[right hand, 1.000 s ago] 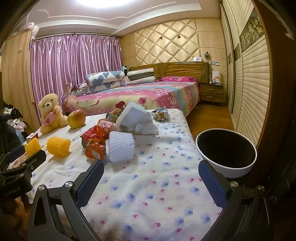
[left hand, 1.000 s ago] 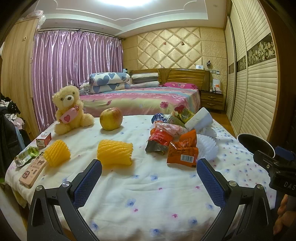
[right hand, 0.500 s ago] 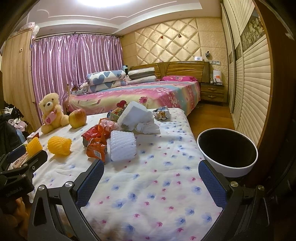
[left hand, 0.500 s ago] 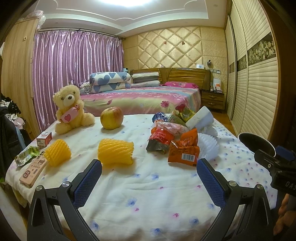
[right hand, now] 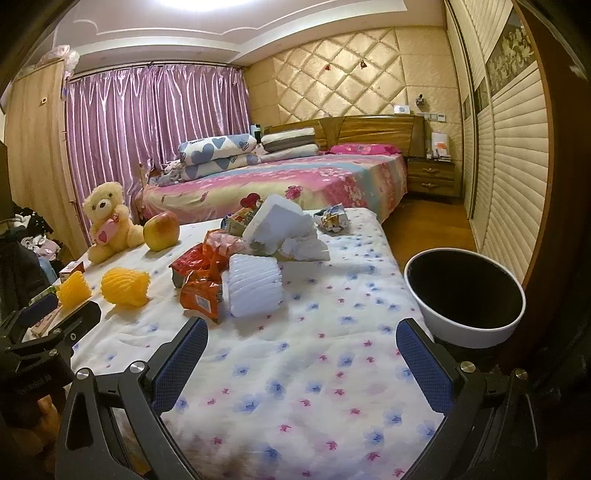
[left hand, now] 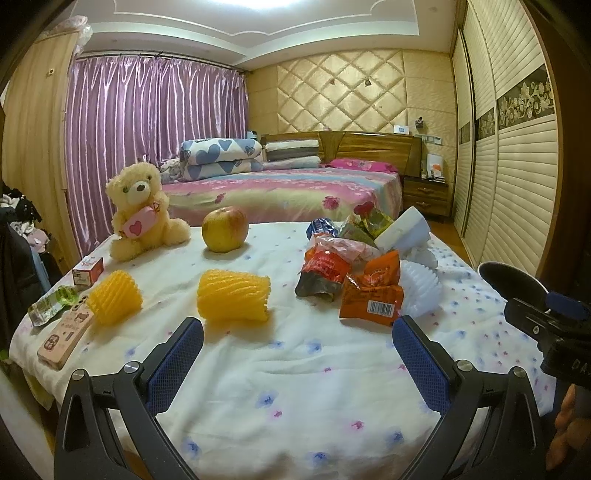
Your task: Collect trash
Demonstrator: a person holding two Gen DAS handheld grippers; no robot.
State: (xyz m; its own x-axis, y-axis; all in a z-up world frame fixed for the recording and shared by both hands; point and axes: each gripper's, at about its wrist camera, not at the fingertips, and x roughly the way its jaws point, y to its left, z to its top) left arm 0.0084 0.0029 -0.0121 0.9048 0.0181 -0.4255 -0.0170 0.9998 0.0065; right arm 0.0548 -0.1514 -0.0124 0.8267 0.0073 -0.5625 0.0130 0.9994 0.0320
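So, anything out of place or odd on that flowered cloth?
Yes: a heap of wrappers and white foam packing is piled near the table's right edge, and two yellow foam nets lie loose by the apple. The bin looks empty. Both tongs are open, holding nothing.

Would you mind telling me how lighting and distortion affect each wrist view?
Left wrist view: ceiling light blown out, wardrobe bowed by fisheye, corners vignetted. Right wrist view: similar glare overhead, bin interior reads solid black, curtain shiny with highlights.
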